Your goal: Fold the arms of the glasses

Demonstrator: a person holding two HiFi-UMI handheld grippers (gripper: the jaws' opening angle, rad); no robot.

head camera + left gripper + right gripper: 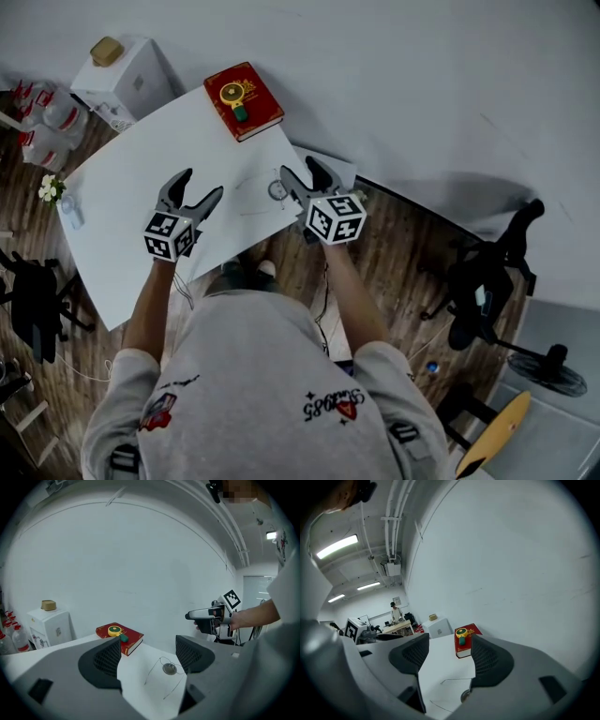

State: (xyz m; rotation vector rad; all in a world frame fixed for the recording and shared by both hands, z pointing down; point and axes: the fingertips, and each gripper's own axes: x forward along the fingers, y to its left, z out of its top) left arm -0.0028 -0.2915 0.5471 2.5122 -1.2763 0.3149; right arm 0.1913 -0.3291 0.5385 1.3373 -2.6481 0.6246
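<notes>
- Over the table (122, 187) middle, toward its near edge: left gripper (199, 187) on an outstretched forearm, pointed slightly downward, with jaws spread and empty.
- Near the right edge, flat on the table: glasses (277, 190), arms unfolded.
- Just beside them, at the right edge: right gripper (302, 175), tilted slightly down, with jaws apart, gripping nothing.

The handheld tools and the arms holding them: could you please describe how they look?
Both the left tool and the right tool have dark curved jaws with mesh-textured pads on grey bodies. Each carries a white cube printed with black square markers. The person wears a grey sweatshirt with small red-and-black prints, its sleeves ending near the elbows.
</notes>
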